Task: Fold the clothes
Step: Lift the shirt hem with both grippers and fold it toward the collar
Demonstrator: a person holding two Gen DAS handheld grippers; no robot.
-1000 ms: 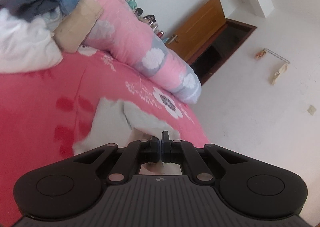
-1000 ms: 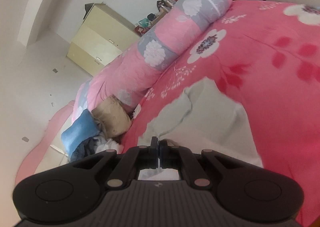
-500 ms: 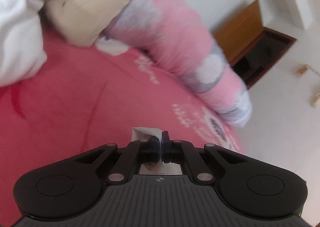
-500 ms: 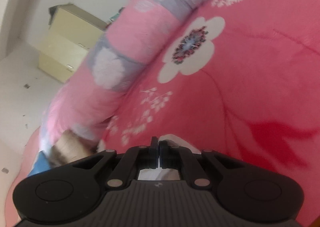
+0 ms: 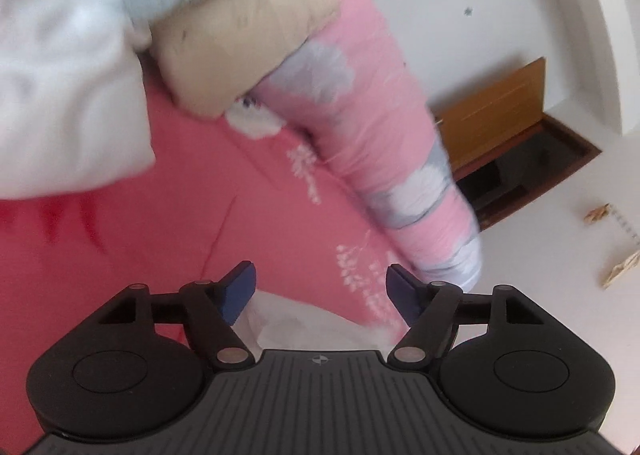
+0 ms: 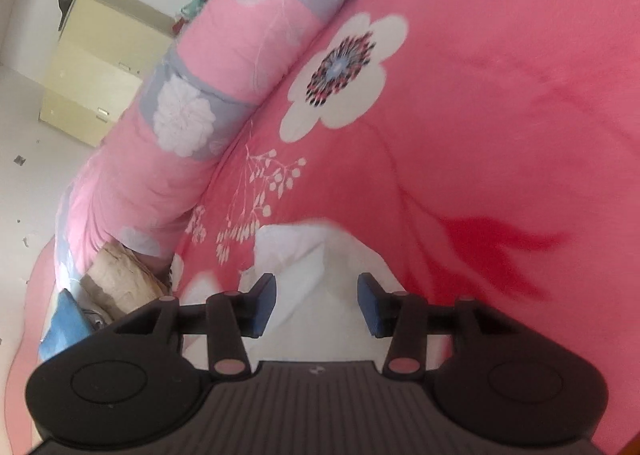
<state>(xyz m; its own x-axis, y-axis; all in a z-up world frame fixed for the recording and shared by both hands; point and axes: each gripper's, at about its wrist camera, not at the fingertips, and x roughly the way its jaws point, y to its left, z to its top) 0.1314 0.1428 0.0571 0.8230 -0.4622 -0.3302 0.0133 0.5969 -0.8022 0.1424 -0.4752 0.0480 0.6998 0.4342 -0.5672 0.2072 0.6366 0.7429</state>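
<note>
A pale grey-white garment [image 6: 320, 267] lies on the pink floral bedspread [image 6: 500, 135]. In the right wrist view its edge sits just beyond and between the blue-padded fingers of my right gripper [image 6: 316, 297], which stands open and holds nothing. In the left wrist view the same garment [image 5: 304, 325] shows low in the frame, under my left gripper [image 5: 320, 287], whose jaws are spread wide and empty. Most of the garment is hidden beneath both gripper bodies.
A rolled pink and grey quilt [image 5: 360, 115] runs along the bed's far side. A pile of clothes lies at the left: white [image 5: 60, 95], beige [image 5: 240, 39], blue and grey pieces. A cream cabinet [image 6: 100, 67] and a wooden door [image 5: 500, 111] stand by the walls.
Both grippers were shut on the garment while carrying it forward across the bed; now both have opened and let it go, and it rests on the bedspread.
</note>
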